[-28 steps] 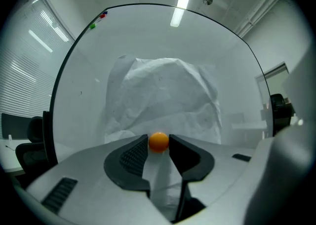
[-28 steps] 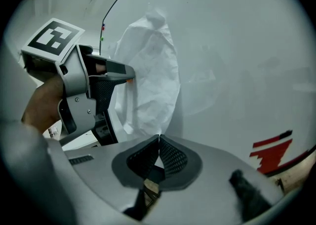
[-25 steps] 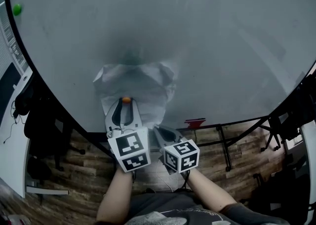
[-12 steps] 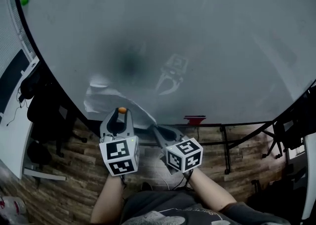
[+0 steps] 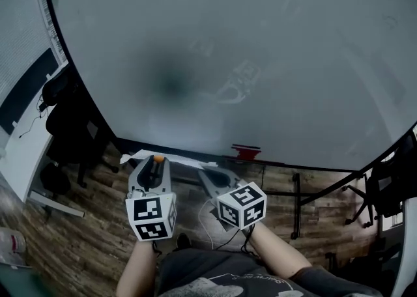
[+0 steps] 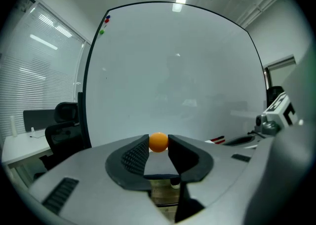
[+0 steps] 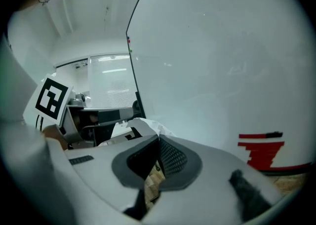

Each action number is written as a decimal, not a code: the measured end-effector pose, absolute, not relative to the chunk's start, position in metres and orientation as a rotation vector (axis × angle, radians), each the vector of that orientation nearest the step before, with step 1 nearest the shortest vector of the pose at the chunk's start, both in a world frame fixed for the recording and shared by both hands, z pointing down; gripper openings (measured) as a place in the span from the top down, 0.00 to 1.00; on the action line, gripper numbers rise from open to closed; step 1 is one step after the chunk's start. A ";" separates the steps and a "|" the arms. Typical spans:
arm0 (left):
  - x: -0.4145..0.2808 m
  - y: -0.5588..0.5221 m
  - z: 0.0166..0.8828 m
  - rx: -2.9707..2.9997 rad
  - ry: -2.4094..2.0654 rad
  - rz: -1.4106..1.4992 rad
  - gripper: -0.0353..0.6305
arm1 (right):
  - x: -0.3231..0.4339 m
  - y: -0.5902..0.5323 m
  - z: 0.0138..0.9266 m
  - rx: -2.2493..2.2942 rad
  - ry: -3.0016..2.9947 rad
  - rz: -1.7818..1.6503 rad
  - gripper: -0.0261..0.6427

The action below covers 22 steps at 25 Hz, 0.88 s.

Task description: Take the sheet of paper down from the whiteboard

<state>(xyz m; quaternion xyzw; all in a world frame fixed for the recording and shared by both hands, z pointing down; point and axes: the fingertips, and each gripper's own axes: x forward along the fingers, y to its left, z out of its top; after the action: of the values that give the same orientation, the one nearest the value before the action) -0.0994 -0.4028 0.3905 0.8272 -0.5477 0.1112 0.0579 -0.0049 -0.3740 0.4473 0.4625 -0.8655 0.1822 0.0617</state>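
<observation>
The white, crumpled sheet of paper (image 5: 186,159) is off the whiteboard (image 5: 260,61) and hangs nearly edge-on below the board's lower edge. My right gripper (image 5: 204,166) is shut on its right end; in the right gripper view the paper (image 7: 143,126) sticks out past the closed jaw tips of that gripper (image 7: 157,139). My left gripper (image 5: 158,159) sits just left of it, shut on a small orange ball magnet (image 6: 158,141) held between its tips (image 6: 158,145). In the head view the magnet (image 5: 158,157) lies right at the paper's edge.
Green and red magnets (image 6: 102,30) stay at the board's top left corner. A red item (image 5: 245,152) sits at the board's bottom rail. A black office chair (image 5: 68,126) and a white desk (image 5: 23,146) stand to the left. Stand legs (image 5: 296,204) cross the wooden floor.
Both grippers have pulled back and down from the board. The paper, flat on the board before, came away with them and now hangs below its lower edge.
</observation>
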 end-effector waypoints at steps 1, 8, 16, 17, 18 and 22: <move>-0.093 -0.395 0.390 2.508 -1.660 0.338 0.76 | 0.002 -0.367 0.447 1.393 -2.622 0.551 0.93; -0.042 -0.334 0.405 2.469 -1.678 0.373 0.76 | 0.055 -0.314 0.456 1.359 -2.631 0.576 0.93; -0.016 -0.252 0.426 2.347 -1.766 0.402 0.76 | 0.105 -0.252 0.469 1.277 -2.634 0.591 0.93; -0.013 -0.242 0.428 2.337 -1.772 0.409 0.76 | 0.111 -0.244 0.473 1.267 -2.632 0.594 0.93; -0.010 -0.233 0.430 2.331 -1.772 0.416 0.76 | 0.116 -0.238 0.477 1.263 -2.628 0.601 0.93; 0.000 -0.212 0.431 2.334 -1.755 0.455 0.76 | 0.131 -0.222 0.485 1.278 -2.619 0.659 0.93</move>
<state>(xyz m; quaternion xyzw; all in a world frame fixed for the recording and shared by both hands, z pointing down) 0.0000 -0.2120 0.4307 0.7863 -0.5913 0.1533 0.0929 0.1309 -0.2220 0.4850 0.4264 -0.8740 0.2199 0.0770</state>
